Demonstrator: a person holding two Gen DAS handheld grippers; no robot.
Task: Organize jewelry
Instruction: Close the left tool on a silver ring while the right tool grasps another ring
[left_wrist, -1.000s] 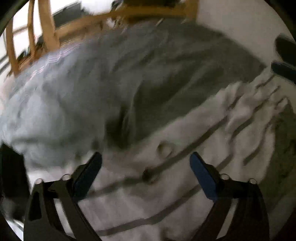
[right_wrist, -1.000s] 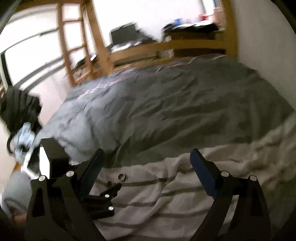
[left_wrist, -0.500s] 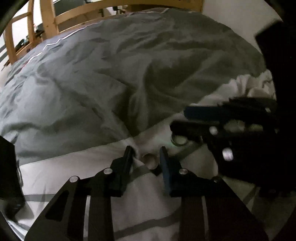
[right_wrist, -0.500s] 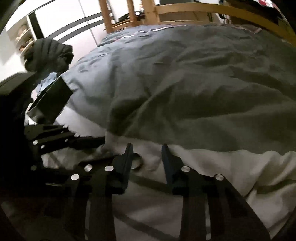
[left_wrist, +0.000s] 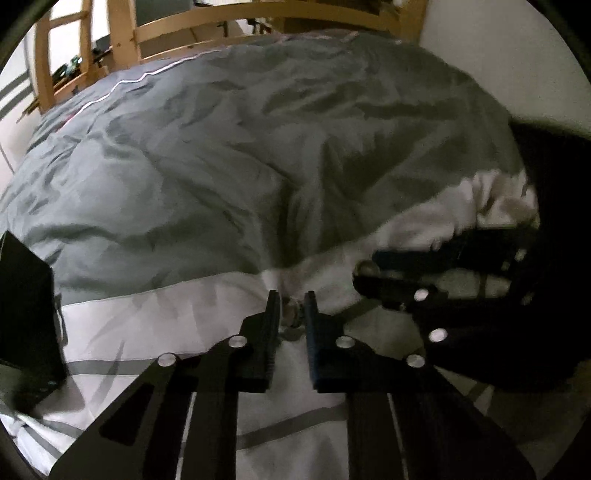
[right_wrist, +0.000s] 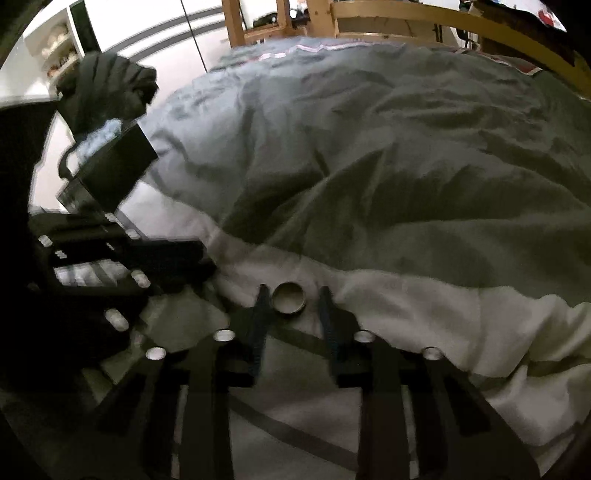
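Note:
Two metal rings lie on a white, grey-striped sheet (left_wrist: 147, 325) on a bed. My left gripper (left_wrist: 291, 304) is shut on one ring (left_wrist: 291, 314), pinched between its fingertips just above the sheet. My right gripper (right_wrist: 291, 299) is part open around the second ring (right_wrist: 289, 298), which lies flat between its fingertips; the left one touches it, the right one stands apart. The right gripper (left_wrist: 369, 273) also shows in the left wrist view with that ring (left_wrist: 365, 266) at its tips. The left gripper (right_wrist: 177, 258) shows in the right wrist view.
A crumpled grey duvet (left_wrist: 258, 147) covers the bed beyond the sheet. A black box (left_wrist: 26, 310) stands at the left, also seen in the right wrist view (right_wrist: 110, 166). A wooden bed frame (left_wrist: 221, 26) is at the far end. Dark clothing (right_wrist: 107, 88) hangs at left.
Both grippers came down to the sheet from wide open. The left jaws have closed onto one ring. The right jaws narrowed around the other ring.

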